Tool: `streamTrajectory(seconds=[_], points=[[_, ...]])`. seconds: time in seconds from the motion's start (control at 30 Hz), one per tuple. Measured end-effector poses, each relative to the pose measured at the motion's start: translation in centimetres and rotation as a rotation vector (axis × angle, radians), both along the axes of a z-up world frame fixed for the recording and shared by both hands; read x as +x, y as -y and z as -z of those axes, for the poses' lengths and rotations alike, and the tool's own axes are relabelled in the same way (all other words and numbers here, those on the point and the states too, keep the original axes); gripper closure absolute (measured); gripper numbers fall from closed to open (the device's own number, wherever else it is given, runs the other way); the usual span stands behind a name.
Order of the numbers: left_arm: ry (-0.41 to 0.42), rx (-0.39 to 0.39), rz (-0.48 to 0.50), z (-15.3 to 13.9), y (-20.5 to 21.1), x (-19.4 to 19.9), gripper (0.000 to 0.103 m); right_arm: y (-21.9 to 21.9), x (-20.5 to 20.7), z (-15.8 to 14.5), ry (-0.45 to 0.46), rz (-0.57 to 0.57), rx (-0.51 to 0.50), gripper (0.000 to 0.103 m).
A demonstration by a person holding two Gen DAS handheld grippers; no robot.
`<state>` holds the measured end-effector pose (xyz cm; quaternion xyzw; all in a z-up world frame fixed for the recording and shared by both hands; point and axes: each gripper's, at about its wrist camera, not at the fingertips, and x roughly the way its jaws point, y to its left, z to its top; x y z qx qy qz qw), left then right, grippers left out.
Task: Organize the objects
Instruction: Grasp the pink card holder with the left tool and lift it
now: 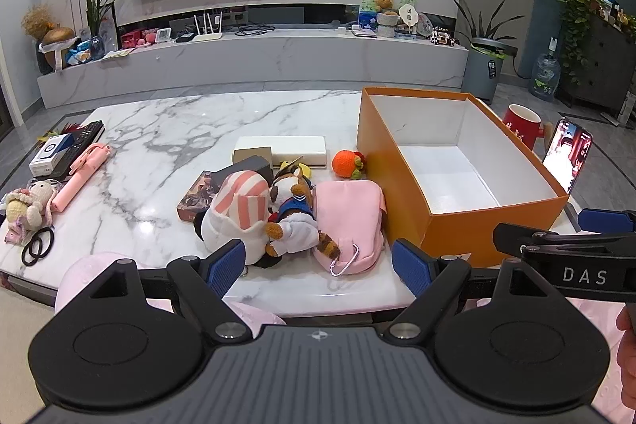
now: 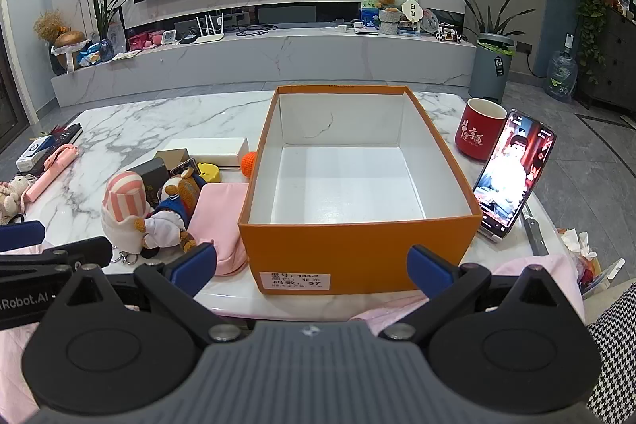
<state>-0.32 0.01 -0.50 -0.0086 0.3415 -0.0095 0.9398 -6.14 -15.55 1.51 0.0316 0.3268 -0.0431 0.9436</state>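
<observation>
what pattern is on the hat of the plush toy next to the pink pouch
Pink and white stripes on the plush toy's hat, clearest in the left wrist view, beside the pink pouch.

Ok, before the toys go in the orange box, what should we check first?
1. Orange box empty inside: ok.
2. Left claw open, holding nothing: ok.
3. Right claw open, holding nothing: ok.
4. Pink pouch and striped plush in front of the left claw: ok.
5. Toys lying apart for an easy grab: not ok, they are piled together.
6. Phone clear of the box: cannot tell, it stands very near.
</observation>
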Motion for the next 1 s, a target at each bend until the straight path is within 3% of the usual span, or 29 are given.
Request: streamTrajectory(seconds=[0.37,0.53,0.7,0.77,0.87,1.0], points=[[-0.014,0.011,0.019,-0.1,0.2,0.4,0.006,-0.1,0.2,-0.1,-0.015,-0.005,0.003,0.001],[-0.032,0.067,0.109,0.7,0.6,0.9,0.008,0.3,0.7,0.4,-0.052,-0.02,0.042,0.001],[-0.106,0.037,0.217,1.9,0.5,1.8,0.016,1.1,1.5,2.3,-0.12,-0.05,0.141,0.005],[-0.149,-0.005,0.242,2.6,0.4,2.6,0.02,1.4,2.1,3.4,-0.171,-0.063,0.194,0.02],[-0.238,-0.072,0.255,4.2,0.0,4.1,0.022,1.5,3.1,5.1,-0.245,-0.072,0.235,0.034],[-0.353,-0.076,0.266,6.5,0.2,6.0,0.03,1.5,4.5,7.2,-0.299,-0.076,0.218,0.049]])
